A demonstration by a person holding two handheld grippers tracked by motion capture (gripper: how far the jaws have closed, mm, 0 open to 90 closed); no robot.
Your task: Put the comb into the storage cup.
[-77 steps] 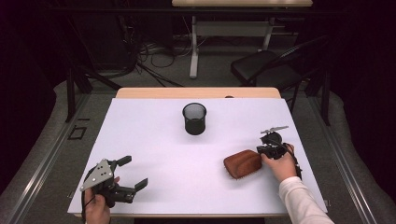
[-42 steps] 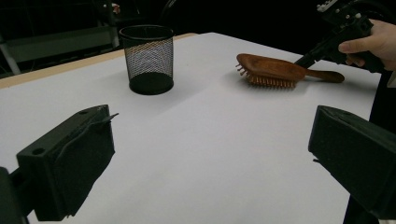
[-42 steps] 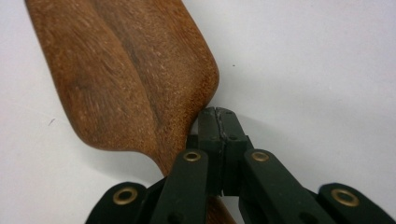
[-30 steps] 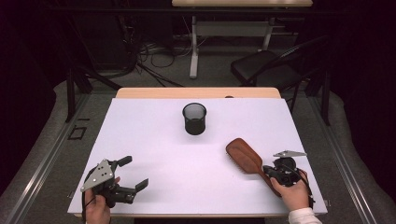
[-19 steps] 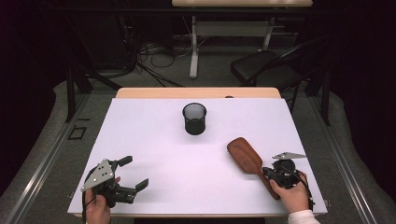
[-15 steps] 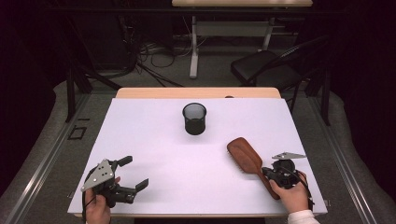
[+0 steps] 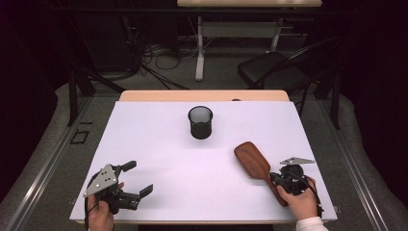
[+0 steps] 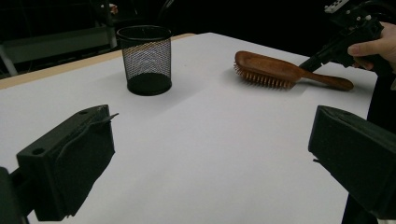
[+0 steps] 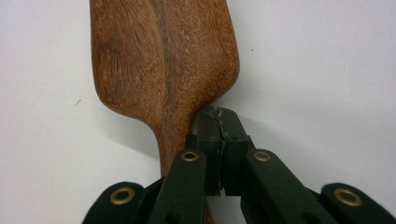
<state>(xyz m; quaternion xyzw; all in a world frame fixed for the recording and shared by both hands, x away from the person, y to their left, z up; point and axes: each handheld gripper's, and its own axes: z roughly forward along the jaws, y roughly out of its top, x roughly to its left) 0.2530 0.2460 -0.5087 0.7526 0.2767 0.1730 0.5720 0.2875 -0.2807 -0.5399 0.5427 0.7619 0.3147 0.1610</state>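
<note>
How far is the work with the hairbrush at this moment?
Done: nothing visible; the hairbrush lies bristles down on the table. In hand: the right tool, shut, sits at its handle without clamping it. Remaining: probably gripping and lifting it, perhaps toward the mesh cup.

L claw (image 7: 137,180): jaws wide apart, low | R claw (image 9: 217,122): jaws pressed together

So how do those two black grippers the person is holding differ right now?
The left gripper has its jaws spread wide with nothing between them, while the right gripper has its jaws shut together. The left gripper sits apart from everything at the near left of the white table; the right gripper rests atop the handle of the wooden hairbrush. Both are black and hand-held.
</note>
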